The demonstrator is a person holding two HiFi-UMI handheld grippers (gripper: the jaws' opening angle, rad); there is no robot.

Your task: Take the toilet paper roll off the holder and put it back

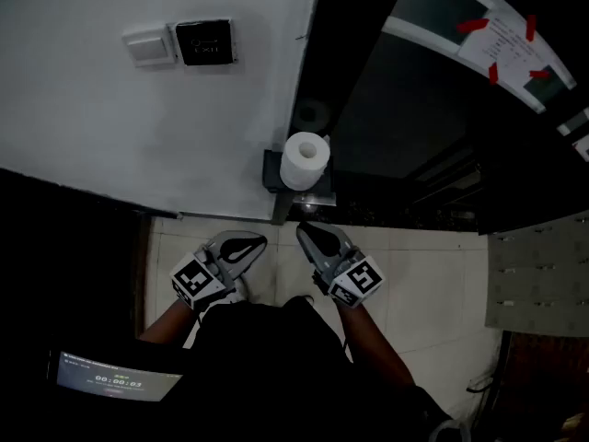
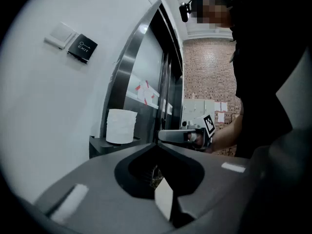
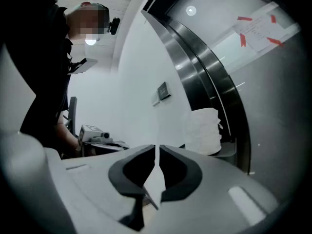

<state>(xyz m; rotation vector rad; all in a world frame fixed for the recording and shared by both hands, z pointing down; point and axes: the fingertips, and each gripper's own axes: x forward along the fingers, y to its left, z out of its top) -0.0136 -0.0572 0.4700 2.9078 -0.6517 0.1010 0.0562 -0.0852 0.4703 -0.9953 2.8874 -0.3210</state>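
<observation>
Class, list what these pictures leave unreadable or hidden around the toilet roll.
- Holder, head view: the toilet paper roll covers its top, so any spindle is hidden.
- Taped notice, head view: print too small to read.
- Screen, head view: dim, its figures blurred.

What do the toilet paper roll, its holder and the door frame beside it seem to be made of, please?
The toilet paper roll looks like soft white paper, matte, with faint layered ridges on its side. The holder is dark and matte, perhaps painted metal or plastic; I cannot tell which. The door frame looks like brushed steel, judging by its bright streaked reflections.
</observation>
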